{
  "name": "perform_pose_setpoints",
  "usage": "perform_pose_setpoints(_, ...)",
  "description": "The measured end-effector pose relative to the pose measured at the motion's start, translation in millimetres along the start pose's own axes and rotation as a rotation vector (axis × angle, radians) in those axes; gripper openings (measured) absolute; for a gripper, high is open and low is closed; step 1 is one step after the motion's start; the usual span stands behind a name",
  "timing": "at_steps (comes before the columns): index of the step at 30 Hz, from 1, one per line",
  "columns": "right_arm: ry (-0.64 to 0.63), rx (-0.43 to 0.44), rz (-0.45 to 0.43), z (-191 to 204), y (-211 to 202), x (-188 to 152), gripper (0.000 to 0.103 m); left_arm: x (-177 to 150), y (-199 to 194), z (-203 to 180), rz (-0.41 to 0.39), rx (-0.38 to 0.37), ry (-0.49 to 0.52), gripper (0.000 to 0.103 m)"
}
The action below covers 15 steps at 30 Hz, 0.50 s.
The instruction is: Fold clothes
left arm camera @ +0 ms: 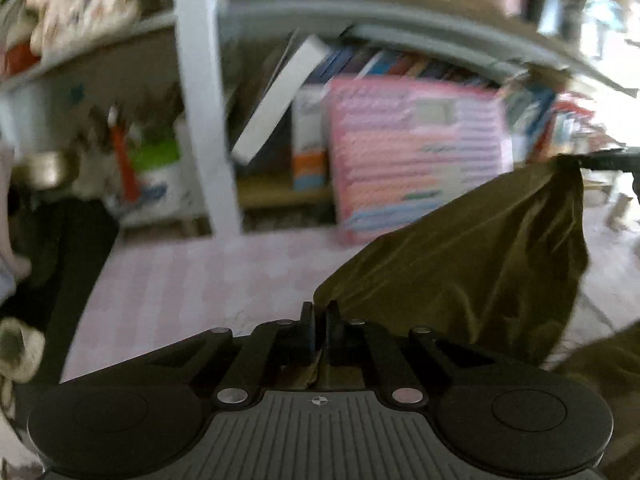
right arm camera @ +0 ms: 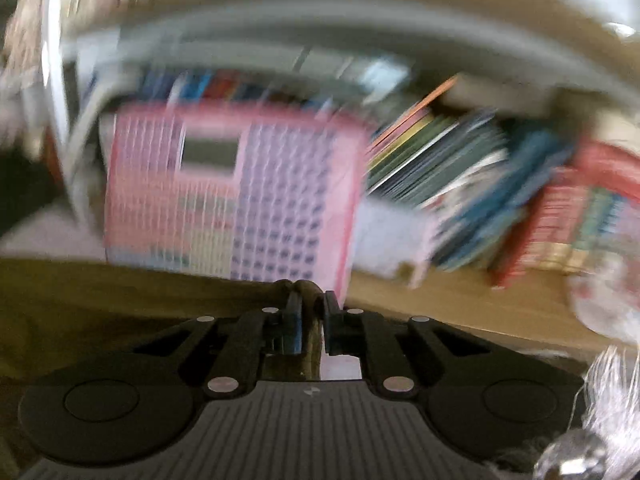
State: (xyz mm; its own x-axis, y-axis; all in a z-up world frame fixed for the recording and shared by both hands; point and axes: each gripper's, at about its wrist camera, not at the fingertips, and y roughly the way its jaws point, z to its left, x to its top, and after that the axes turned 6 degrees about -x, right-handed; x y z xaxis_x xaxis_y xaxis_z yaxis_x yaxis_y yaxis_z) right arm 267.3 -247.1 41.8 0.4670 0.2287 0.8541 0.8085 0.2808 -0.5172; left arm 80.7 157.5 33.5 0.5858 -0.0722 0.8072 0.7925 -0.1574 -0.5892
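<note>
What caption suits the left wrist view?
Left gripper pinches an olive garment above a pink checked surface.

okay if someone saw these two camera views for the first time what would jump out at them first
Probably the dark olive-green cloth, stretched in the air between the left gripper and the right gripper, both pinched shut on its edge. Behind it stands a big pink grid-patterned board, leaning against a cluttered shelf of books, above the pale pink checked surface.
</note>
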Motion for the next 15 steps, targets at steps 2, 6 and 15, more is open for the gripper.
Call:
perform_pose_setpoints(2, 0.046, -0.033, -0.053, -6, -47, -8, 0.009, -6, -25, -13, -0.044, -0.014, 0.039, 0.005)
perform_pose_setpoints(6, 0.108, -0.088, -0.085, -15, -138, -53, 0.009, -31, -64, -41, -0.073, -0.042, 0.114, 0.006)
perform_pose_setpoints(15, 0.318, -0.248, 0.247, 2, -226, -213, 0.025, -126, -74, -65, 0.150, -0.129, 0.014, 0.018)
